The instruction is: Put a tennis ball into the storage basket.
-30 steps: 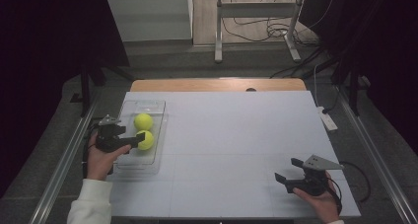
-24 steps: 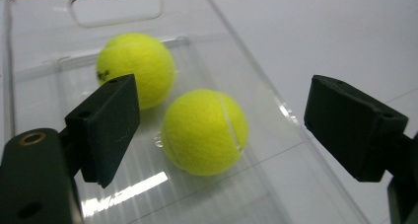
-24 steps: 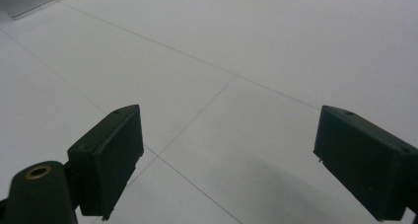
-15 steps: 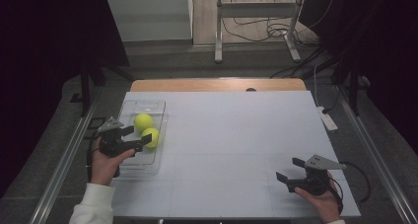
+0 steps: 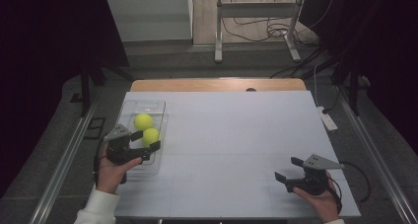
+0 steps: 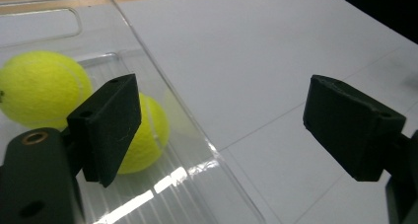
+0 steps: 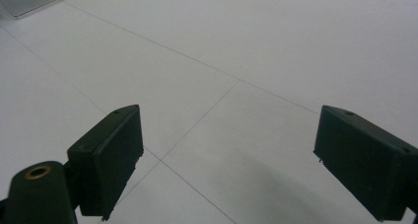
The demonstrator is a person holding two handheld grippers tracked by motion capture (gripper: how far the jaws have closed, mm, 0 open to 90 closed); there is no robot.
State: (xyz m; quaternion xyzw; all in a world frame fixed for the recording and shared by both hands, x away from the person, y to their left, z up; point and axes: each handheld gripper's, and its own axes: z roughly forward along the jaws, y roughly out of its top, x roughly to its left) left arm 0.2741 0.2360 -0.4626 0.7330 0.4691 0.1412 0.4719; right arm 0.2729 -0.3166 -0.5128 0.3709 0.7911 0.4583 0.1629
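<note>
A clear plastic tray (image 5: pixel 129 107) is lying at the left edge of the white table (image 5: pixel 236 135), holding two tennis balls (image 5: pixel 143 121) (image 5: pixel 150 135) that are touching. The left gripper (image 5: pixel 146 140) is hovering over the tray's near end, jaws spread wide and gripping nothing, beside the nearer ball. Well right of the tray, the right gripper (image 5: pixel 288 168) is gaping wide, empty.

White rectangular power strip (image 5: pixel 327 119) at right table edge; grey metal stand legs (image 5: pixel 217 26) upper centre, tangled black cables (image 5: pixel 256 27) behind.
</note>
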